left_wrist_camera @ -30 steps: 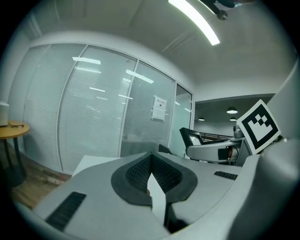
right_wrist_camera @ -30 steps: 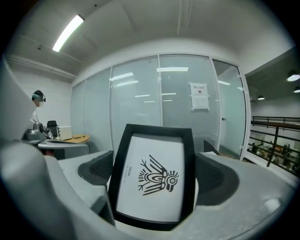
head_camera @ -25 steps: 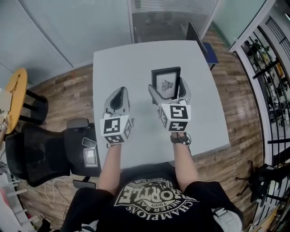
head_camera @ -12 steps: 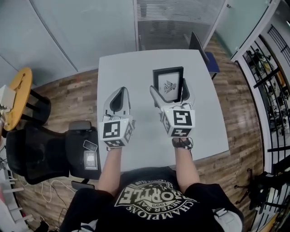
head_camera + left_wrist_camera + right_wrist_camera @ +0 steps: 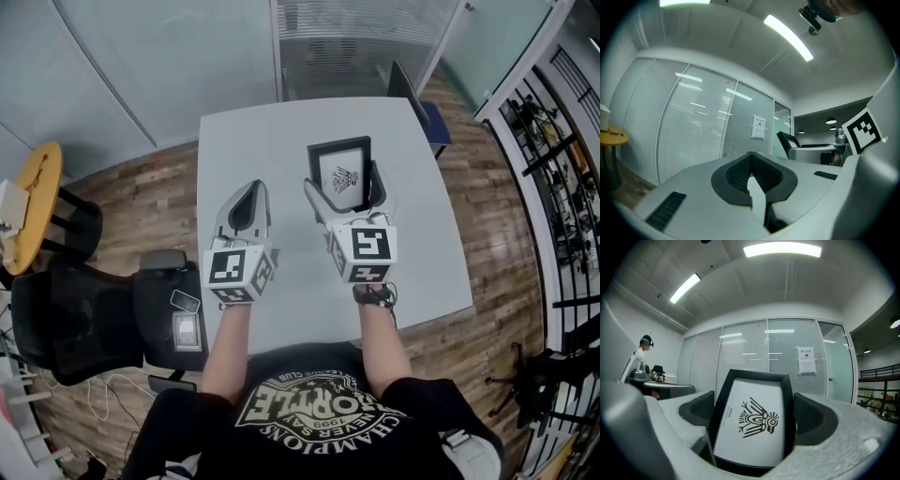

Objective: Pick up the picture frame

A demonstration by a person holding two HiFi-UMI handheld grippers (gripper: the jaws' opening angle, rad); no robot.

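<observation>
Bottom of picture frame point(image 5: 339, 171) hidden in right gripper point(image 5: 346, 189), seemingly clamped.

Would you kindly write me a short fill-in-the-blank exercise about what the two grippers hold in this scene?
1. The right gripper is shut on the ____.
2. That object's border is coloured ____.
3. The left gripper is shut and holds ____.
4. Both grippers are above a grey ____.
Missing words: picture frame; black; nothing; table.

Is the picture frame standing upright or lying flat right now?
Upright, tilted back slightly. The picture frame stands on edge, gripped at its sides by the right gripper, its printed face toward that gripper's camera.
</observation>
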